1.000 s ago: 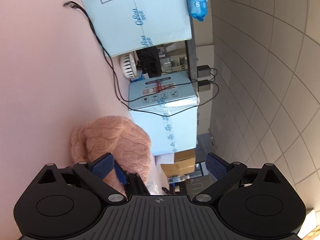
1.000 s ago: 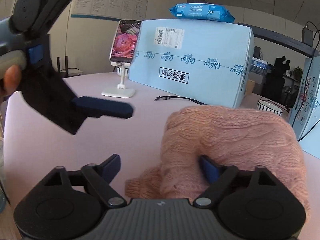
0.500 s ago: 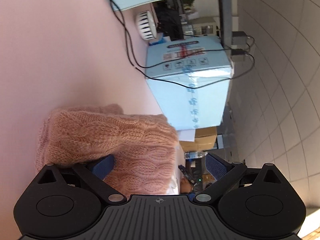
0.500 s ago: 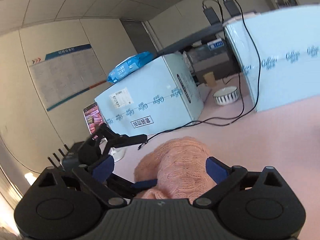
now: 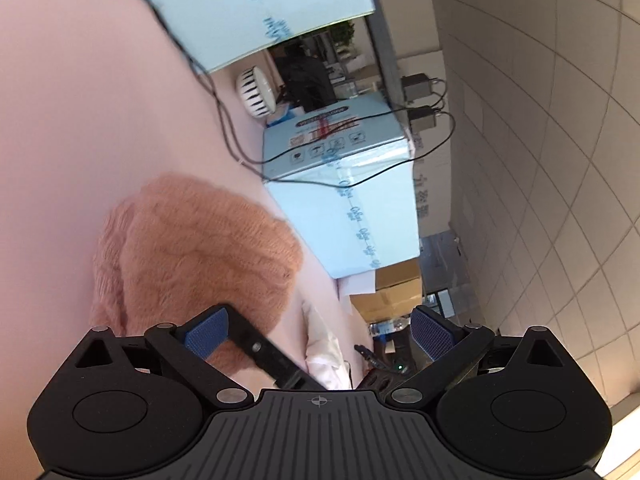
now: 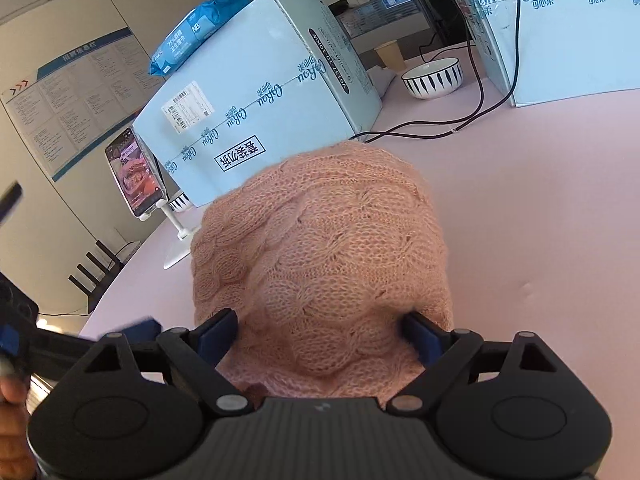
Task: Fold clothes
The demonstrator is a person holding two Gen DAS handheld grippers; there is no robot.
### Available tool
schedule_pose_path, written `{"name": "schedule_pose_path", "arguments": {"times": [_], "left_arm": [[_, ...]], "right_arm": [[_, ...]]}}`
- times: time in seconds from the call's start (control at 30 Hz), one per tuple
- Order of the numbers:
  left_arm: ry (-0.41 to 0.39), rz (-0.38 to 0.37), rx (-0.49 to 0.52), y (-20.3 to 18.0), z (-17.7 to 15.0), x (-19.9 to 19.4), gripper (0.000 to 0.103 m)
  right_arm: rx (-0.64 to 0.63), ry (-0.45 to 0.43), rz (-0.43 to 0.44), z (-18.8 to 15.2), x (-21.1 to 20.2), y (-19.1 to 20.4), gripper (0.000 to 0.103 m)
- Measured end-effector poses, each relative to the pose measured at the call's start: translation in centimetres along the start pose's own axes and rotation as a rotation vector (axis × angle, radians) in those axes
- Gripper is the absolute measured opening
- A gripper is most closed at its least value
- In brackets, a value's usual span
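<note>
A pink cable-knit sweater point(image 6: 320, 256) lies bundled in a folded heap on the pink table point(image 6: 540, 200). My right gripper point(image 6: 320, 336) is open, its two blue-padded fingers standing either side of the sweater's near end, which fills the gap between them. In the left wrist view the sweater point(image 5: 200, 248) lies to the left. My left gripper point(image 5: 320, 332) is open and empty, held above the table and tilted. One finger of the right gripper point(image 5: 260, 352) crosses the left wrist view beside the left gripper's blue pad.
Two pale blue cartons point(image 6: 256, 92) point(image 5: 344, 184) stand at the back, with a blue wipes pack point(image 6: 192, 36) on one. A phone on a white stand point(image 6: 136, 176), a striped bowl point(image 6: 432, 76) and black cables point(image 6: 420, 134) lie on the table.
The right gripper has come down and forward, so the sweater now fills the gap between its fingers. The left gripper has drawn back off the sweater and swung away to the side.
</note>
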State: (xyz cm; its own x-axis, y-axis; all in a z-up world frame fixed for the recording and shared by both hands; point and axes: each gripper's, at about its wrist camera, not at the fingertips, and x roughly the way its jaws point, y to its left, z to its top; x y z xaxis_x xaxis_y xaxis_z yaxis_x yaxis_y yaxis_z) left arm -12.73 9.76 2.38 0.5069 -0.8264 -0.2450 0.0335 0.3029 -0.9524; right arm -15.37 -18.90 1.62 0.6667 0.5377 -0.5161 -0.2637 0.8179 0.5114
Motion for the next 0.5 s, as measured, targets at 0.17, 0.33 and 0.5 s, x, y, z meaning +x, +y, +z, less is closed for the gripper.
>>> {"name": "schedule_pose_path", "arguments": {"times": [0.17, 0.33, 0.5], "left_arm": [[0.042, -0.009, -0.199, 4.7, 0.8, 1.7, 0.099], [0.051, 0.039, -0.148, 3.8, 0.9, 1.7, 0.099], [0.020, 0.071, -0.093, 1.4, -0.8, -0.2, 0.099]], "right_arm": [[0.089, -0.019, -0.024, 0.7, -1.0, -1.3, 0.095], [0.037, -0.115, -0.088, 2.0, -2.4, -1.4, 0.102], [0.025, 0.071, 0.008, 2.5, 2.4, -2.3, 0.078]]}}
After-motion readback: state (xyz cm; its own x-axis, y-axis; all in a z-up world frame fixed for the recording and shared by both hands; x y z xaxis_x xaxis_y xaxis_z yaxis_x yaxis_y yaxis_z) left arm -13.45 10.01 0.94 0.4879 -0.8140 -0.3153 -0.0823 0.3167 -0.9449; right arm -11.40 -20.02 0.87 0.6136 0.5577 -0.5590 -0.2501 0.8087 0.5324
